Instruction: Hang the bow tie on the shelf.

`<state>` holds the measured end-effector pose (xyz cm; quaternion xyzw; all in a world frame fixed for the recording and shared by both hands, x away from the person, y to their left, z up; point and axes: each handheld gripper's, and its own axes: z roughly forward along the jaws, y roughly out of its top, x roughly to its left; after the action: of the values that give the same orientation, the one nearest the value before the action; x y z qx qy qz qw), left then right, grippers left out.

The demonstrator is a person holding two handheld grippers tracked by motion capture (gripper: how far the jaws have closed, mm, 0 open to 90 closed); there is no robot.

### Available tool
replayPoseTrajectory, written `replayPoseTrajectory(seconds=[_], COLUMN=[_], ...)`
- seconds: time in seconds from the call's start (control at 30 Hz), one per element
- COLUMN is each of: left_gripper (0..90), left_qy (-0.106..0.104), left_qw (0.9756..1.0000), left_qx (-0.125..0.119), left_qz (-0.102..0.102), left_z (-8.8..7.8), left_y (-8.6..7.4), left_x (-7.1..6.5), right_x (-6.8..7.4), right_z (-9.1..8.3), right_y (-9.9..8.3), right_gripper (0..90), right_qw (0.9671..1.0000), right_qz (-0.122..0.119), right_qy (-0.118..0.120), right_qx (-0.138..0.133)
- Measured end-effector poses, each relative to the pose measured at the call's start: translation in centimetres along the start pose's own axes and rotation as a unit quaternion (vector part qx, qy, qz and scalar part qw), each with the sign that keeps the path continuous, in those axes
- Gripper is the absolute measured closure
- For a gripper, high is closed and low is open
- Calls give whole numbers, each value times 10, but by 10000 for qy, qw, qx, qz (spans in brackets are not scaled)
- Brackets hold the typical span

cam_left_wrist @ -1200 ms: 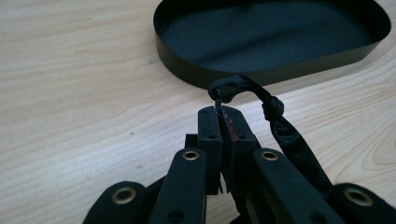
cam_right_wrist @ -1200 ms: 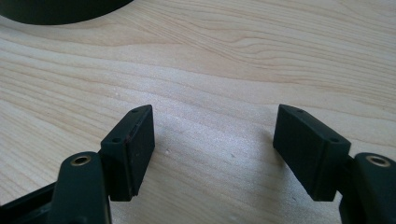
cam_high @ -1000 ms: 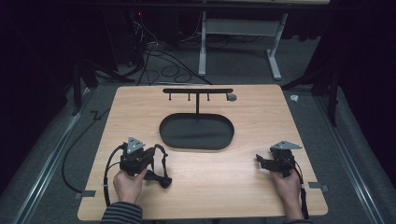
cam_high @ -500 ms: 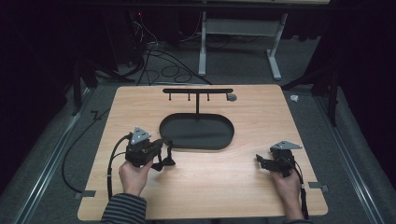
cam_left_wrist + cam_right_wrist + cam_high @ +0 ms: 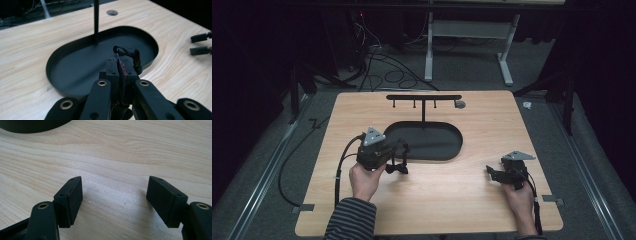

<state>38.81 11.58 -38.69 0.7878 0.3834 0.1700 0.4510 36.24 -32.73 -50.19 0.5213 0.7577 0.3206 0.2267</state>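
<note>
Legible text, labels, brands, numbers, signs: none found. Checked the table [image 5: 472, 200], tray [image 5: 447, 150], rack [image 5: 423, 97] and both grippers' bodies; no readable marking on any of them in the high view or either gripper view.

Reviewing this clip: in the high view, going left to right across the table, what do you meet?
Left gripper, shut on a small black item → oval black tray with its hook stand → right gripper, jaws open.

Two hand-held grippers [image 5: 398, 162] [image 5: 490, 172], one black tray [image 5: 447, 150], one table [image 5: 362, 110].
</note>
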Motion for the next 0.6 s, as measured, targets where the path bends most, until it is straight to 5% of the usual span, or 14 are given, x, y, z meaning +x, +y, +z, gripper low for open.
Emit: replayPoseTrajectory(seconds=[0.6], left_gripper=[871], left_qy=[-4], left_qw=[9998], left_qx=[-97], left_qz=[158], left_z=[18], left_y=[36], left_x=[-1], right_x=[0], right_z=[0], right_y=[0], right_gripper=[306], right_qw=[10000], right_qz=[10], right_qy=[15], right_qx=[-2])
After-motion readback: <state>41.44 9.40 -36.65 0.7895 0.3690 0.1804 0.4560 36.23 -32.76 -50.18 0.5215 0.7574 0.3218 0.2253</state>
